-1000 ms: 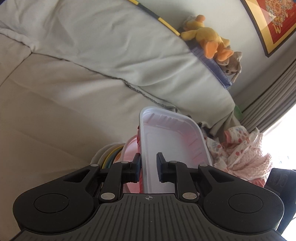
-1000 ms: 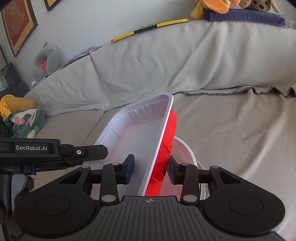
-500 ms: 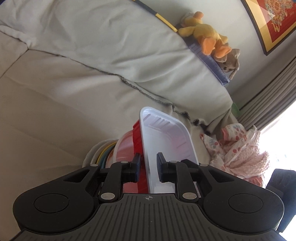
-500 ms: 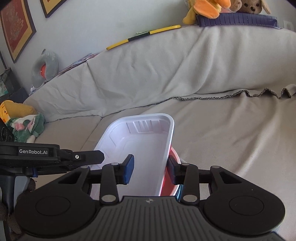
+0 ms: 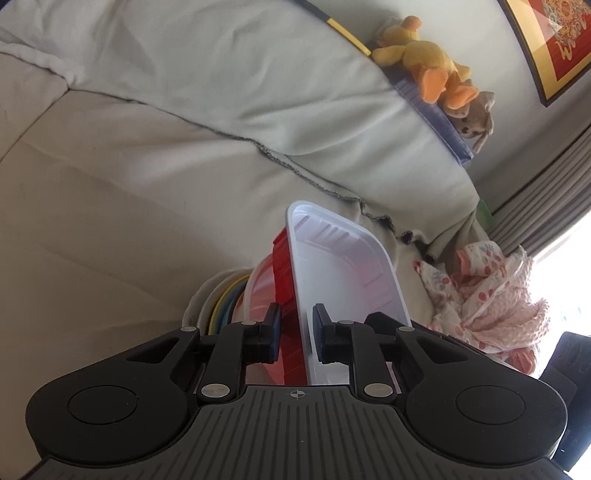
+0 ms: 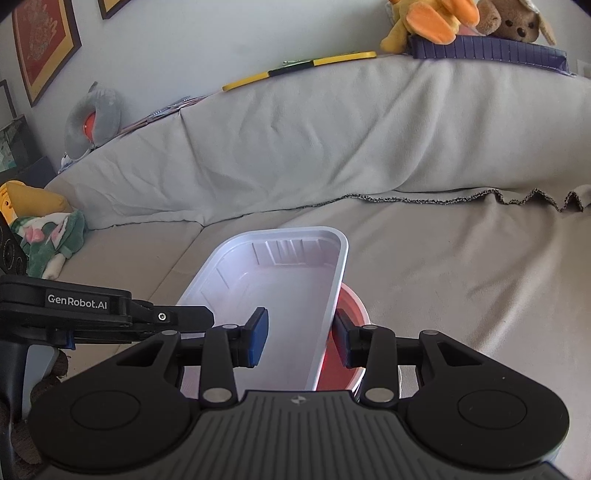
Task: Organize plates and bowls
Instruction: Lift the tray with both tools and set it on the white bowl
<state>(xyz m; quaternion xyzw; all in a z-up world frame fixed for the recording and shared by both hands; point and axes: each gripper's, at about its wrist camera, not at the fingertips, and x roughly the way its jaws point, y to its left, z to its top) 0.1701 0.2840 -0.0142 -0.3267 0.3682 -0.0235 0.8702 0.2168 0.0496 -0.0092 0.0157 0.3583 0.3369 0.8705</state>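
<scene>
A rectangular tray [image 5: 343, 280], white inside and red outside, is held between both grippers over a sofa seat. My left gripper [image 5: 297, 330] is shut on its left wall, pads on the red outside and white inside. My right gripper [image 6: 300, 334] is shut on the tray's [image 6: 280, 295] right wall, with the outer pad against the red side and the inner pad inside the tray. Right under the tray sits a round red bowl [image 5: 260, 291] [image 6: 351, 306] with a white rim. Beneath it is a stack of plates [image 5: 218, 302] with coloured rims, mostly hidden.
The stack rests on a sofa seat [image 6: 461, 277] under a grey cover. Plush toys [image 6: 432, 18] lie along the backrest. Pink baby clothes [image 5: 491, 291] are heaped at the right end, and a green soft toy [image 6: 48, 236] lies at the left end. The left gripper's black body [image 6: 77, 306] reaches in from the left.
In the right wrist view the tray has gone from steeply tilted, right side up, to nearly level and lower over the red bowl. Both grippers keep their hold.
</scene>
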